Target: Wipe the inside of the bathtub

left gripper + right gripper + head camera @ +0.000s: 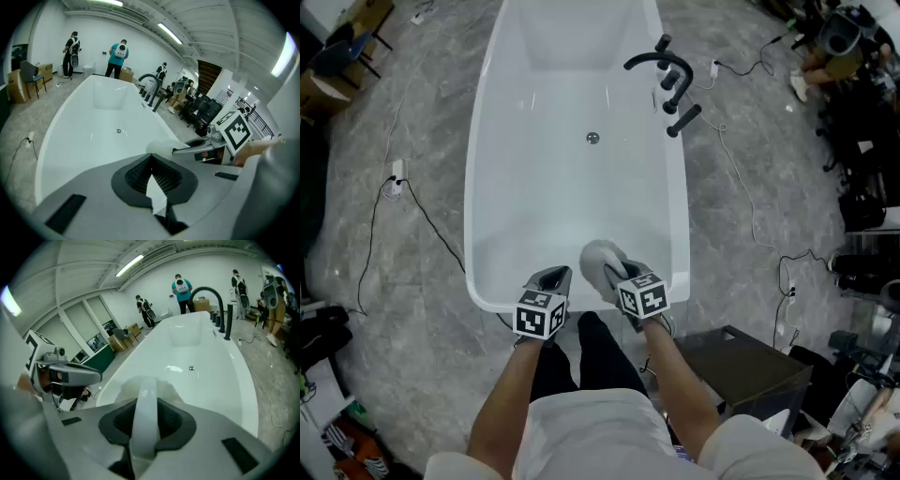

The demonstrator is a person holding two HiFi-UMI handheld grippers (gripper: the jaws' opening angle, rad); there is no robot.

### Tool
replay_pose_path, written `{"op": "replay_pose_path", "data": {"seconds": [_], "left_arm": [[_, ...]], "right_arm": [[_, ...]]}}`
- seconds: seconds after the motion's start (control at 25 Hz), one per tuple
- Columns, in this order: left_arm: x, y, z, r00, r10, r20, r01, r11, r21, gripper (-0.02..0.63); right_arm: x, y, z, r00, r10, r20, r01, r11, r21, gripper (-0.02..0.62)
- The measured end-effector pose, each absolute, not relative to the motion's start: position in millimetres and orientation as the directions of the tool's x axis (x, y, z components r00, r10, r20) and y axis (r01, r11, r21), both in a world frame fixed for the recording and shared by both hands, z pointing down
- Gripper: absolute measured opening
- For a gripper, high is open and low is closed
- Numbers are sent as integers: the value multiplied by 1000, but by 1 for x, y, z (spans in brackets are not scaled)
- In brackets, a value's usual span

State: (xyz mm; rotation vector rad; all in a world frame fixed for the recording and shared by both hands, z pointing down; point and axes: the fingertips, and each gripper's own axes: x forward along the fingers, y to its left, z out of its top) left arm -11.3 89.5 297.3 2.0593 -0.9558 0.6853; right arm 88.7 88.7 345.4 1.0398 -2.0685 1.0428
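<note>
Cloth (595,255): pale, pinched by right gripper (615,273), inside bathtub (474,206) near end.
Left gripper (553,276): jaws pressed together, over bathtub near rim.

Glossy white tub (562,187), matt blk metal faucet (675,80), soft grey cloth (598,258), polished stone-look floor (412,281)

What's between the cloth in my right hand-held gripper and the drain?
Nothing stands there. Only bare white tub floor runs from the cloth to the drain, as both the head view and the right gripper view show.
</note>
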Motion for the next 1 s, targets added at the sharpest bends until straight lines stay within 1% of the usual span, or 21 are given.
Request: {"op": "replay_pose_path", "data": {"seconds": [0.28, 0.56, 0.72, 1.0], "left_arm": [[-56, 108, 228, 623, -444, 644, -766, -511, 389, 9], [-106, 136, 154, 682, -495, 539, -721, -581, 377, 9], [-127, 153, 126, 702, -515, 491, -703, -610, 364, 9], [-163, 169, 107, 672, -583, 457, -735, -599, 317, 9]], "right_arm": [[42, 120, 248, -564, -478, 673, -824, 386, -416, 92], [-14, 142, 160, -573, -591, 568, -820, 423, -386, 92], [-36, 158, 130, -579, -622, 528, -815, 451, -364, 92], [-64, 182, 94, -593, -665, 453, -805, 494, -329, 92]]}}
